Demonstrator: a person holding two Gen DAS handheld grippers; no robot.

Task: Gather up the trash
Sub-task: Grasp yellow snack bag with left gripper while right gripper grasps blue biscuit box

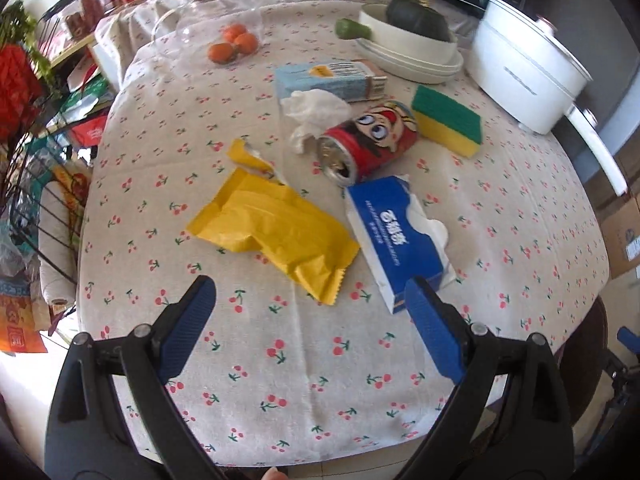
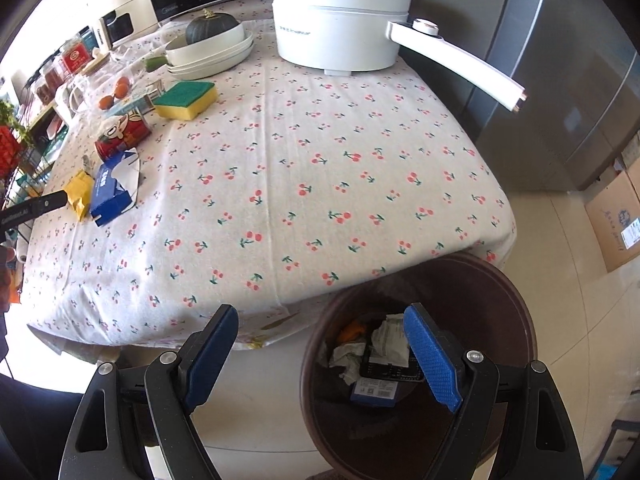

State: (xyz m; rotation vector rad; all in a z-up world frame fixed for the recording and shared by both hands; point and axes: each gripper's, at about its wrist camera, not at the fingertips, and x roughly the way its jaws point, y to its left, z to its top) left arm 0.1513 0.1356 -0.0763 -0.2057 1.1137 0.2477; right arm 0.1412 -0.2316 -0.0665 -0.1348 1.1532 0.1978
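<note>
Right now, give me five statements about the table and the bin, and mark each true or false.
1. The red can lies on its side. True.
2. The yellow wrapper is in the bin. False: it lies on the tablecloth.
3. The left tongs hold the blue box. False: they are open and empty.
4. The bin already holds trash. True.
5. The sponge is green and yellow. True.

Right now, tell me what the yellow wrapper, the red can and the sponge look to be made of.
Yellow wrapper: thin plastic or foil-lined film, it seems; creased, slightly glossy, with a serrated end seam.
Red can: metal, likely aluminium; printed glossy wall, bare silvery top with an opened mouth.
Sponge: soft yellow foam under a coarse green scouring layer, matte.
</note>
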